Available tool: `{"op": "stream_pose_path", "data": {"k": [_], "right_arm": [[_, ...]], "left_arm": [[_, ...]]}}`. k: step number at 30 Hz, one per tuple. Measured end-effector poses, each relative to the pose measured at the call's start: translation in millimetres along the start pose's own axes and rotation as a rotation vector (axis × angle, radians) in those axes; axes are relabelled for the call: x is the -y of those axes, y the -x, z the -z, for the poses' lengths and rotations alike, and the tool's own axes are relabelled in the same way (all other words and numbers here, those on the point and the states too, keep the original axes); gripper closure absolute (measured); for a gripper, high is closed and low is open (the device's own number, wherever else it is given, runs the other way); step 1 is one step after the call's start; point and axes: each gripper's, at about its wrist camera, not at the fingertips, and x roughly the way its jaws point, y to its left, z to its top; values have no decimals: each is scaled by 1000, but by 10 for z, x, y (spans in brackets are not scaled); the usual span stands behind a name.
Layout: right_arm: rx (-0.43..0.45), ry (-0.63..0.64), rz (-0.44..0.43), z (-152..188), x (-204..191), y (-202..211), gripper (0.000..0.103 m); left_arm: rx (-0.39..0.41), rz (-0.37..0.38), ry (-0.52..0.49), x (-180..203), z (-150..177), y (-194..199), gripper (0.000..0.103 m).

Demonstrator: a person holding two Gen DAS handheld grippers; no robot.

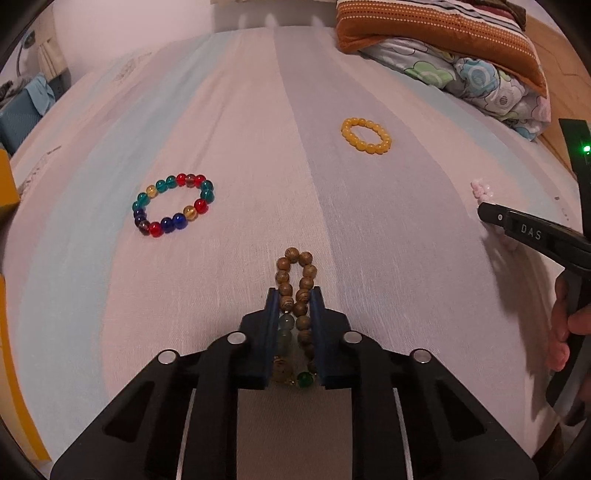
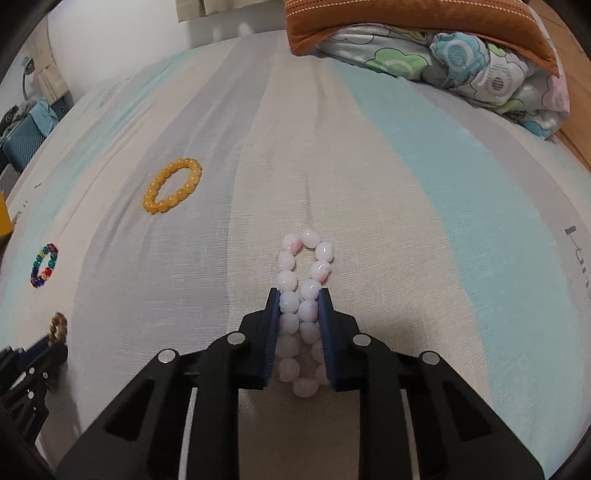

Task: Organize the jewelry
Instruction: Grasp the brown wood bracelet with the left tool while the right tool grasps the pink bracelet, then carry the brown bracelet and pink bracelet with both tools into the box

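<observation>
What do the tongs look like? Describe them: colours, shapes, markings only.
Both tongs, left and right, are matte black with angular cut-out frames, dark blue flat pads and round silver studs. From the side, the right one shows white "DAS" lettering and a green light. A bare hand grips its handle.

Striped bed sheet (image 1: 229, 122) carries yellow bracelet (image 1: 365, 135), multicolor bracelet (image 1: 173, 205), folded quilt (image 1: 476, 79) with orange pillow (image 1: 436, 27) on top.

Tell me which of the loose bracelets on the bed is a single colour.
The yellow round-bead bracelet, lying free on the striped bedsheet. The other loose one, the glass-bead bracelet, mixes red, blue, green and amber.
</observation>
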Motion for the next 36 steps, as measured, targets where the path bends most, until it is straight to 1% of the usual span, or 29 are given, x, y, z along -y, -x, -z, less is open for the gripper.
{"op": "stream_pose_path", "data": {"k": [1, 6, 10, 18, 24, 29, 36], "right_arm": [[-3, -10, -6, 1, 11, 7, 84], [0, -57, -33, 15, 78, 71, 84], [8, -68, -40, 43, 90, 140, 84], [34, -62, -47, 15, 89, 320, 84], [50, -55, -46, 12, 61, 447, 84], [64, -48, -40, 33, 17, 558, 84], [100, -32, -25, 99, -59, 775, 84]], "left_arm": [[-1, 6, 2, -9, 12, 19, 95], [-5, 21, 13, -25, 26, 86, 96], [-3, 25, 20, -32, 8, 146, 96], [17, 36, 30, -38, -44, 302, 96], [29, 28, 26, -39, -55, 429, 96], [36, 11, 17, -60, -22, 536, 96], [55, 9, 22, -91, 50, 730, 96]]}}
